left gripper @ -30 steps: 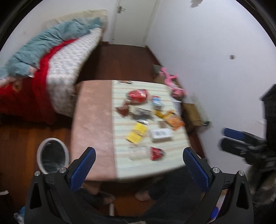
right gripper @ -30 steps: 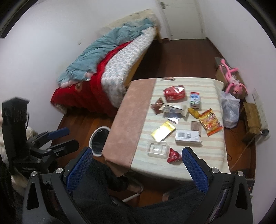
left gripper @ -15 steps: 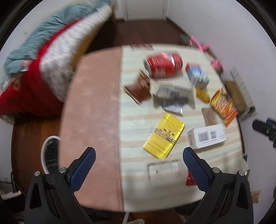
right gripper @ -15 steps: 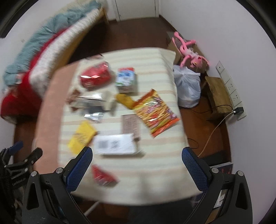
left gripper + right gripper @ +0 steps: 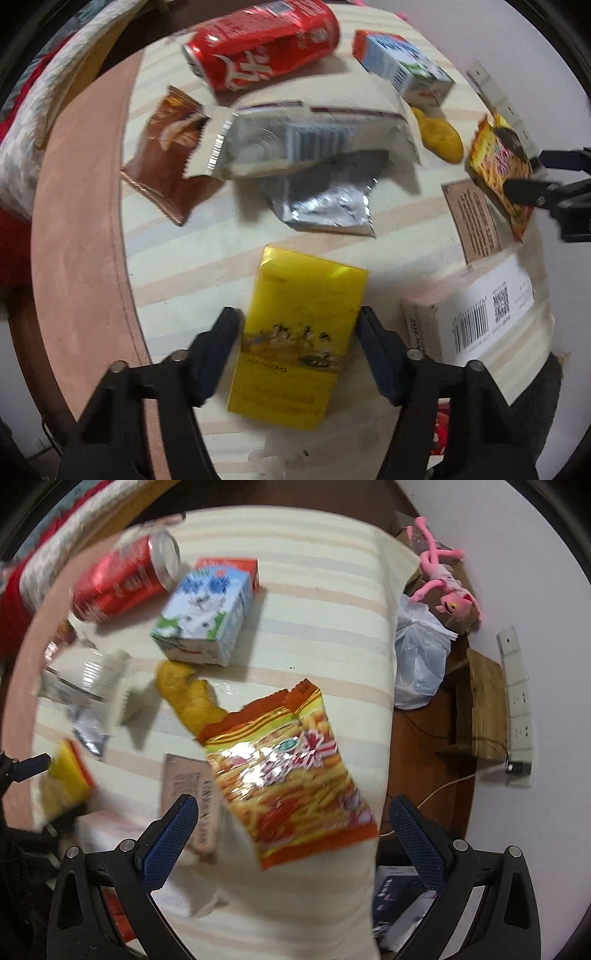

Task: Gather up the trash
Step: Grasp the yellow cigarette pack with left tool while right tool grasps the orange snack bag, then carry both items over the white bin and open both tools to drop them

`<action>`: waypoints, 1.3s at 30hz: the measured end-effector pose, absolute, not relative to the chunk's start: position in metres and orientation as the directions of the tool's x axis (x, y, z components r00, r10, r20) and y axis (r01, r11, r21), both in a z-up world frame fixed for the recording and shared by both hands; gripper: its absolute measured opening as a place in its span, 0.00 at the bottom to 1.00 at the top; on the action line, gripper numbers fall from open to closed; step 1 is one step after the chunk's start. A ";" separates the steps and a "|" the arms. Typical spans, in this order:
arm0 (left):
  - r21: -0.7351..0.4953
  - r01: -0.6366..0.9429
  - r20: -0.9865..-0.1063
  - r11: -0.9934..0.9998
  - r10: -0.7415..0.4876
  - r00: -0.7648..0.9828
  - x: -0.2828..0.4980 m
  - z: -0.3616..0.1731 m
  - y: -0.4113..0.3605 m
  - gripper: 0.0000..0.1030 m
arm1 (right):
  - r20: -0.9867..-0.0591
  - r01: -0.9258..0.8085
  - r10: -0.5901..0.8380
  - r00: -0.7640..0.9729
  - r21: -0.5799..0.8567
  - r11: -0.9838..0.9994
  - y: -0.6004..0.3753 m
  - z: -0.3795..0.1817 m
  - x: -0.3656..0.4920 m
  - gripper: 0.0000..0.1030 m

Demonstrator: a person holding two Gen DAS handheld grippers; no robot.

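Trash lies on a striped table [image 5: 221, 266]. My left gripper [image 5: 297, 321] straddles a flat yellow box [image 5: 295, 332], fingers at both sides of it; the jaws look closed against its edges. My right gripper [image 5: 293, 812] is open above an orange snack bag [image 5: 288, 771], which lies between its fingers. A red can [image 5: 258, 44], a milk carton [image 5: 402, 66], a brown wrapper [image 5: 166, 155], silver wrappers [image 5: 321, 206], a yellow peel [image 5: 439, 140] and a white barcode box [image 5: 476, 314] lie around. The right gripper also shows in the left wrist view [image 5: 532, 173].
A brown card [image 5: 195, 797] lies left of the snack bag. Beyond the table's right edge are a white plastic bag [image 5: 417, 664], a pink plush toy [image 5: 443, 579], a cardboard piece [image 5: 484, 709] and a wall power strip [image 5: 517, 709]. A bed [image 5: 44, 110] stands at left.
Both grippers have dropped close to the table. The left now has its fingers against the yellow box; the right has come down over the snack bag.
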State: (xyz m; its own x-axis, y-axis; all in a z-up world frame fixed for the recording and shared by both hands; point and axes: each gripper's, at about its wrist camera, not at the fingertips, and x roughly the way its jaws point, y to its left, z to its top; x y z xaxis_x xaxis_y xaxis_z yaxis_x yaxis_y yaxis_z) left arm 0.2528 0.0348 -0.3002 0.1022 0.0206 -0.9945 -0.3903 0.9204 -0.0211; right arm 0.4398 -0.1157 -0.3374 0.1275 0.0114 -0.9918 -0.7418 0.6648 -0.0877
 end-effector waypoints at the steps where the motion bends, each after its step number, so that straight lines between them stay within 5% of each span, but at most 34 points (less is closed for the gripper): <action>1: -0.024 -0.404 -0.994 0.914 0.022 0.109 0.252 -0.298 0.036 0.55 | -0.992 -0.755 0.002 0.126 -0.095 0.649 -0.113 -0.343 0.442 1.00; 7: 0.004 -0.634 -0.990 0.773 0.090 0.104 0.226 -0.282 0.079 0.55 | -0.995 -0.753 -0.011 0.101 -0.084 0.652 -0.113 -0.364 0.449 1.00; 9: -0.021 -0.676 -0.990 0.737 0.077 0.115 0.221 -0.278 0.090 0.56 | -0.997 -0.725 0.018 0.076 -0.043 0.688 -0.117 -0.364 0.451 0.93; 12: -0.018 -0.656 -0.992 0.755 0.070 0.108 0.220 -0.272 0.088 0.58 | -0.998 -0.674 0.048 0.049 0.002 0.738 -0.124 -0.363 0.454 0.84; 18: 0.022 -0.565 -0.985 0.824 0.114 0.129 0.224 -0.277 0.071 0.64 | -0.998 -0.637 0.064 -0.023 0.064 0.768 -0.119 -0.363 0.437 0.83; 20: 0.008 -0.569 -0.984 0.822 0.107 0.140 0.222 -0.275 0.071 0.63 | -1.000 -0.663 0.030 0.002 0.021 0.748 -0.112 -0.365 0.429 0.86; 21: 0.007 -0.562 -0.983 0.827 0.110 0.149 0.221 -0.276 0.070 0.54 | -1.000 -0.668 0.019 0.010 0.007 0.744 -0.109 -0.366 0.427 0.87; 26: 0.033 -0.575 -0.975 0.817 0.154 0.162 0.215 -0.276 0.062 0.54 | -0.999 -0.670 0.022 0.048 -0.015 0.742 -0.105 -0.361 0.418 0.86; 32: 0.040 -0.606 -0.964 0.794 0.190 0.186 0.194 -0.267 0.061 0.54 | -0.995 -0.675 0.037 0.088 -0.032 0.737 -0.096 -0.349 0.398 0.62; 39: 0.048 -0.623 -0.920 0.781 0.278 0.277 0.186 -0.227 0.039 0.54 | -0.990 -0.636 0.111 0.089 0.029 0.771 -0.103 -0.325 0.391 0.54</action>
